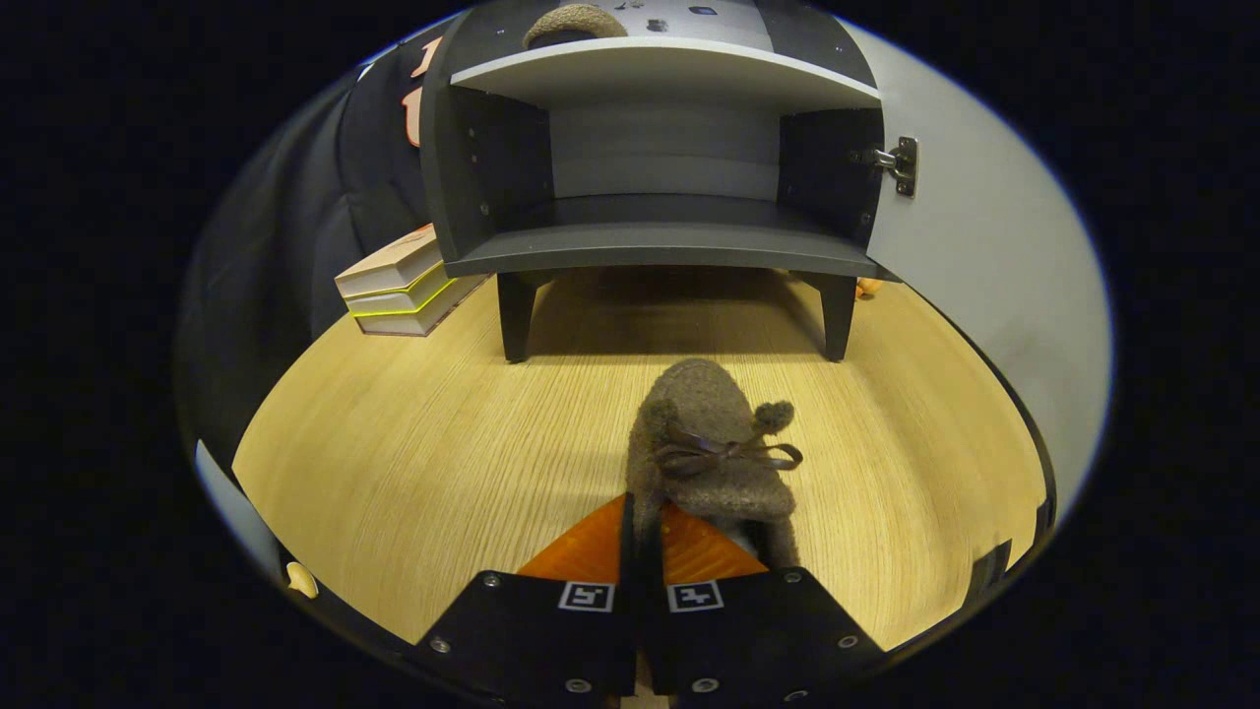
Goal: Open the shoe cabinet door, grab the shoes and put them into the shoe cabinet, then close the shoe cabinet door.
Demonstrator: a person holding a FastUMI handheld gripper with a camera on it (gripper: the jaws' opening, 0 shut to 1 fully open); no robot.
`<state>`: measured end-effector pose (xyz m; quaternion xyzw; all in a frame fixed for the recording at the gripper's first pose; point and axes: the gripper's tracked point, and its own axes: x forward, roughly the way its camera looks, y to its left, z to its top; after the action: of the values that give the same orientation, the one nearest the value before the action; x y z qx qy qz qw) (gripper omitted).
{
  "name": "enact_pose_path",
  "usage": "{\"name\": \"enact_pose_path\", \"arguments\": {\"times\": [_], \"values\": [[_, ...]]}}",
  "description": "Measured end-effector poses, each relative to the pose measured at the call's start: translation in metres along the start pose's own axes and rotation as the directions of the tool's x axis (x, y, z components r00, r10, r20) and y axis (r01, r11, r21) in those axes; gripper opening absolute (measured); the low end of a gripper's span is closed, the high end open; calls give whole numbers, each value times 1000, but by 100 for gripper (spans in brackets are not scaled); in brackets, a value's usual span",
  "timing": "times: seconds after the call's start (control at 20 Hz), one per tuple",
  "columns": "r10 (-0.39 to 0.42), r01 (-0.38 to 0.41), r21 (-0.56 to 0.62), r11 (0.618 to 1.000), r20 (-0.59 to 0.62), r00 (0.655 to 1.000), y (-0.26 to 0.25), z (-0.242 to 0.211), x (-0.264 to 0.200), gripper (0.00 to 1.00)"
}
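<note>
- my gripper (pixel 645 527) is clamped tight on the near edge of the fuzzy brown shoe (pixel 711 453) — pinched there so the toe points at the cabinet.
- beyond it, bare wooden floor (pixel 413 443).
- farther, the shoe cabinet (pixel 660 246) stands with its door (pixel 975 266) swung open — lower shelf free, i judge, for this shoe.

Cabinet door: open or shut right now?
Open. The cabinet door is swung aside on its hinge, exposing the lower compartment. The hand-held gripper pinches the shoe.

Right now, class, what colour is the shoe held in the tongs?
Grey-brown shoe with a dark bow, gripper view.
</note>
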<state>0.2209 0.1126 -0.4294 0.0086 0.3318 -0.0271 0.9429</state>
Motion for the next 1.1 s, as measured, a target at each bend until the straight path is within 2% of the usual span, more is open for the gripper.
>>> {"name": "enact_pose_path", "arguments": {"times": [0.3,0.5,0.75,1.1], "values": [[50,-51,36,998,26,998,-2,21,-48,5],[62,-66,46,997,78,995,1,55,-86,6],[62,-69,34,997,177,982,2,130,-124,5],[2,-14,38,999,303,953,-16,248,-138,5]]}}
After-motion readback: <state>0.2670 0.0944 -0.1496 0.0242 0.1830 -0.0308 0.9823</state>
